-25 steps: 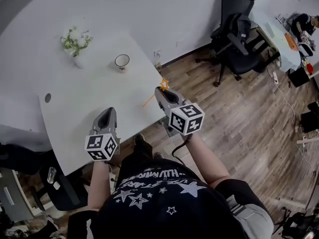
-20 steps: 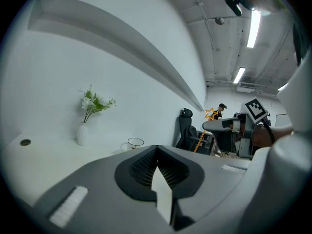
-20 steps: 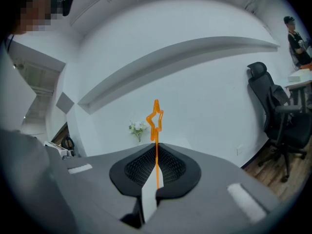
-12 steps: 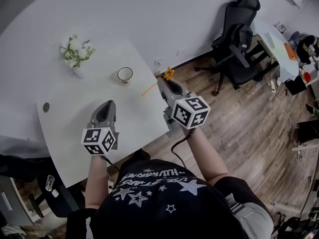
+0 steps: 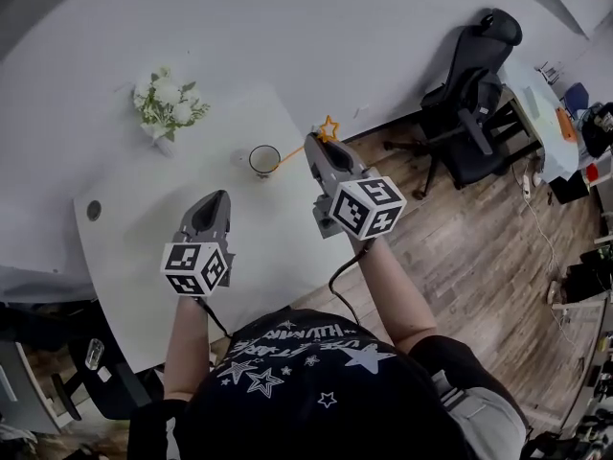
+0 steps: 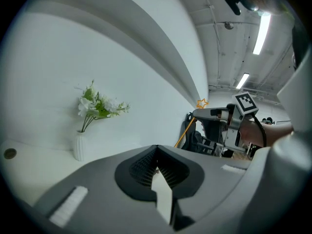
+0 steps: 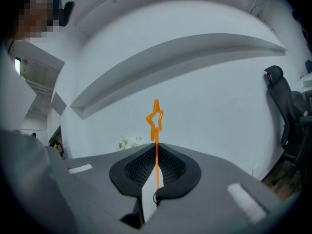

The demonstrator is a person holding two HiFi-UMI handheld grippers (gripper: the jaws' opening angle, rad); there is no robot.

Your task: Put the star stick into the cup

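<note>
My right gripper [image 5: 313, 145] is shut on the thin orange star stick [image 5: 329, 128], held above the white table's [image 5: 144, 247] far right part. The star end sticks up past the jaws in the right gripper view, star stick [image 7: 155, 121]. The stick's lower end slants down-left toward the rim of the cup [image 5: 263, 160], a white cup with a dark inside. Whether the tip is inside it I cannot tell. My left gripper [image 5: 213, 202] hovers over the table nearer the person, jaws shut with nothing between them; from the left gripper view the right gripper [image 6: 209, 113] shows with the stick.
A white vase of white flowers [image 5: 165, 106] stands at the table's far left, vase [image 6: 79, 145]. A round cable hole [image 5: 94, 210] lies at the left edge. Black office chairs [image 5: 469, 103] stand on the wood floor to the right, a desk beyond.
My right gripper has carried the star stick up off the table's right edge and leftward, so its lower end now reaches the cup. The left gripper has barely shifted.
</note>
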